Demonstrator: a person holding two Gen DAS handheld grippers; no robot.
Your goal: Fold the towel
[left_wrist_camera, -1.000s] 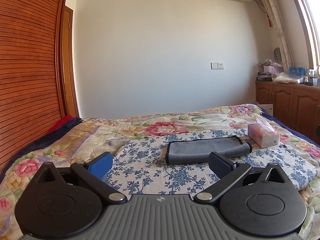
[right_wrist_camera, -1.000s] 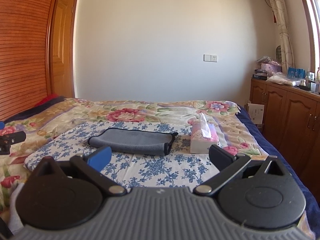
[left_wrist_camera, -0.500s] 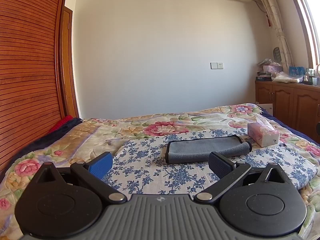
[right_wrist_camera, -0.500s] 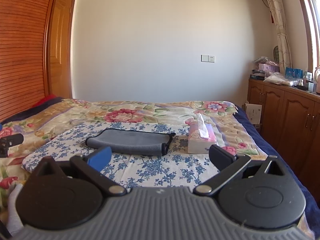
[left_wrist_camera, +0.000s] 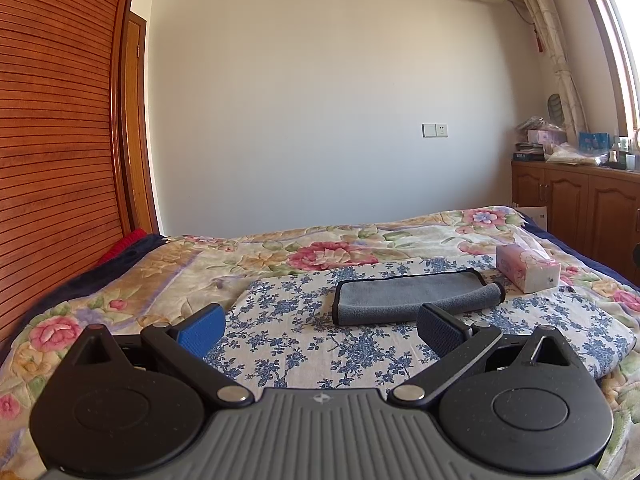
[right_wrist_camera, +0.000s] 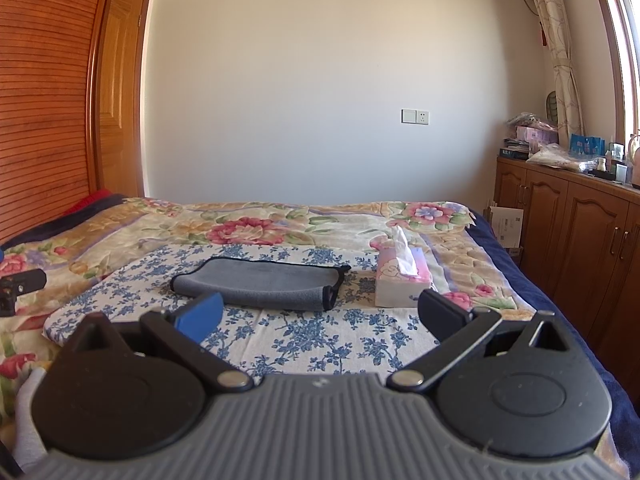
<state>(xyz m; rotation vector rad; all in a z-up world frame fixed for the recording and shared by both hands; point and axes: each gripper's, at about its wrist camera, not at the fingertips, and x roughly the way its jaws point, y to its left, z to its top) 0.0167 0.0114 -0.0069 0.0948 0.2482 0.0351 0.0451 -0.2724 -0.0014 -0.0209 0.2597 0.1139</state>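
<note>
1. Since the earlier frames little has shifted: in the right wrist view the scene has drifted slightly, the grey microfibre towel with black edging [right_wrist_camera: 260,283] now sitting a little further left and lower, while the left wrist view is nearly unchanged.
2. The left gripper [left_wrist_camera: 320,330] is held wide open with nothing between its jaws; the right gripper [right_wrist_camera: 322,314] is likewise spread wide and empty.
3. The towel is seen already folded into a long band on the blue-flowered white cloth [left_wrist_camera: 288,344] on the bed, ahead of both grippers and touched by neither.
4. Its long axis runs left to right across both views, with the pink tissue box [right_wrist_camera: 402,282] just beside its right end.
5. Neither gripper can be judged clearly nearer.
</note>
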